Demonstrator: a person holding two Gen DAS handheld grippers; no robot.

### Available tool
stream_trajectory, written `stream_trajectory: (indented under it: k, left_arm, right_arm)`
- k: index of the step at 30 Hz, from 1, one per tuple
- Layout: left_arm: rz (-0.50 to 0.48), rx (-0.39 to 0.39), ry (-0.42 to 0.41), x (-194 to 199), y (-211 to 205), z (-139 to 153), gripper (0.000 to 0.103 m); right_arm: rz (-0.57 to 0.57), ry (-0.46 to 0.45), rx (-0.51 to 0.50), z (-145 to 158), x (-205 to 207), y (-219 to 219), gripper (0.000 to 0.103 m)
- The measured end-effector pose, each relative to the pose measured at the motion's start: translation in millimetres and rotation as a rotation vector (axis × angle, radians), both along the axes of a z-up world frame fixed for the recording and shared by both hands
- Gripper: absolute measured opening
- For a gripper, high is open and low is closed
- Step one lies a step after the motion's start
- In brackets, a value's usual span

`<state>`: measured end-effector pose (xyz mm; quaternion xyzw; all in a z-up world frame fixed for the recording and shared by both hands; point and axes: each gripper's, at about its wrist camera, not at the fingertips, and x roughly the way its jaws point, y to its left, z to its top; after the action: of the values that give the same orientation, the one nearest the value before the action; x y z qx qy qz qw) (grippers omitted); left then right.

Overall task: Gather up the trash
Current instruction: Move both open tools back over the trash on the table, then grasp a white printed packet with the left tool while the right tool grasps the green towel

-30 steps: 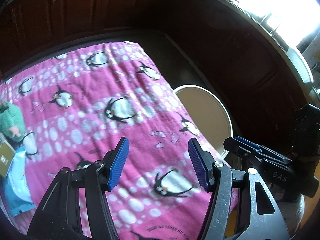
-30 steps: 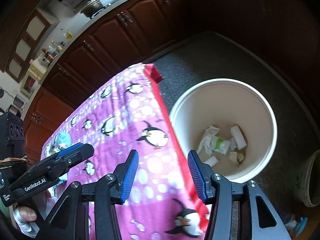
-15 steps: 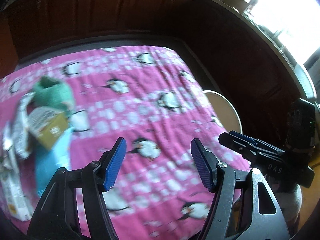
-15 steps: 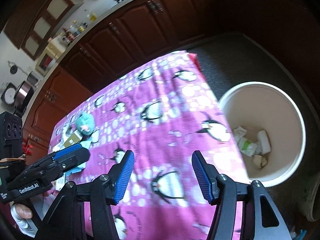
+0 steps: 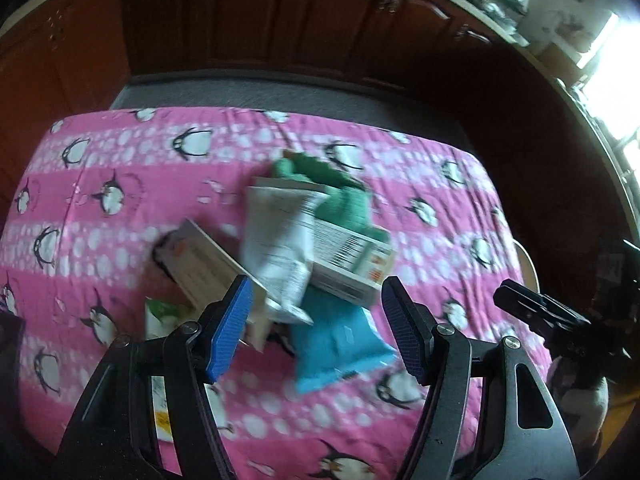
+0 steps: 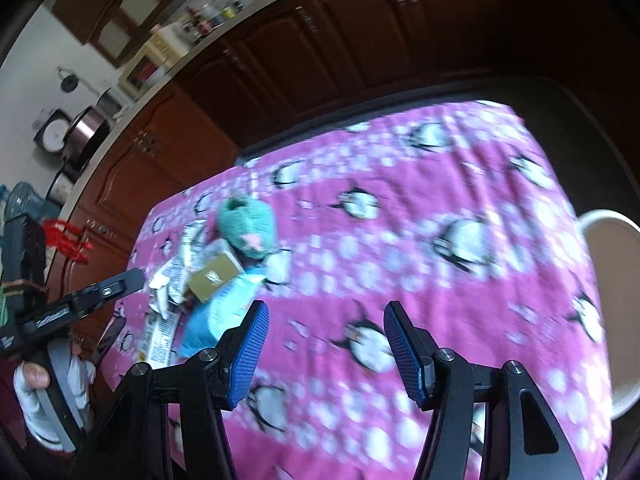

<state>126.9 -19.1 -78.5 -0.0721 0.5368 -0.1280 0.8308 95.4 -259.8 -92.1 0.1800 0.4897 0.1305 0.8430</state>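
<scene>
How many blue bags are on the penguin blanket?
1. The blue bag lies at the near end of the trash pile, partly under a white box, just ahead of the left fingers. More could hide beneath the pile.

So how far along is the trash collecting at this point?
Nothing shows as done in these views: only the bucket's rim is visible, not its inside. Nothing is in hand; the left gripper and right gripper have empty jaws. Left: the pile on the pink cloth, including a blue packet, white bag, box and green bundle.
</scene>
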Motion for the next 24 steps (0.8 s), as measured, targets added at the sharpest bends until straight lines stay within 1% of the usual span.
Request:
stream_trajectory:
  k: [3, 9, 15, 19, 21, 22, 24]
  left_arm:
    - [-0.011, 0.034, 0.021, 12.5, 3.4, -9.6, 0.066]
    - [-0.021, 0.076, 0.071, 39.9, -0.3, -30.9, 0.066]
    - [-0.052, 0.127, 0.103, 56.0, -7.9, -46.2, 0.066]
    - [-0.094, 0.144, 0.093, 56.2, -10.4, -46.1, 0.066]
    - [-0.098, 0.174, 0.096, 57.4, -8.1, -49.2, 0.066]
    - [-0.092, 0.179, 0.102, 58.6, -5.0, -51.6, 0.066]
    - [-0.081, 0.148, 0.118, 60.8, 3.2, -54.7, 0.068]
  right_arm:
    - [0.045, -0.009, -0.003, 1.2, 23.2, 20.0, 0.062]
    - [0.102, 0.016, -0.008, -7.4, 76.4, 49.7, 0.063]
    - [0.111, 0.064, -0.01, -26.1, 116.4, 62.6, 0.063]
    - [0.113, 0.098, 0.024, -38.8, 137.3, 70.0, 0.063]
    - [0.129, 0.109, 0.035, -43.1, 145.7, 77.8, 0.063]
    - [0.14, 0.116, 0.034, -45.6, 149.7, 82.6, 0.063]
    - [0.159, 0.132, 0.028, -50.8, 157.7, 90.5, 0.063]
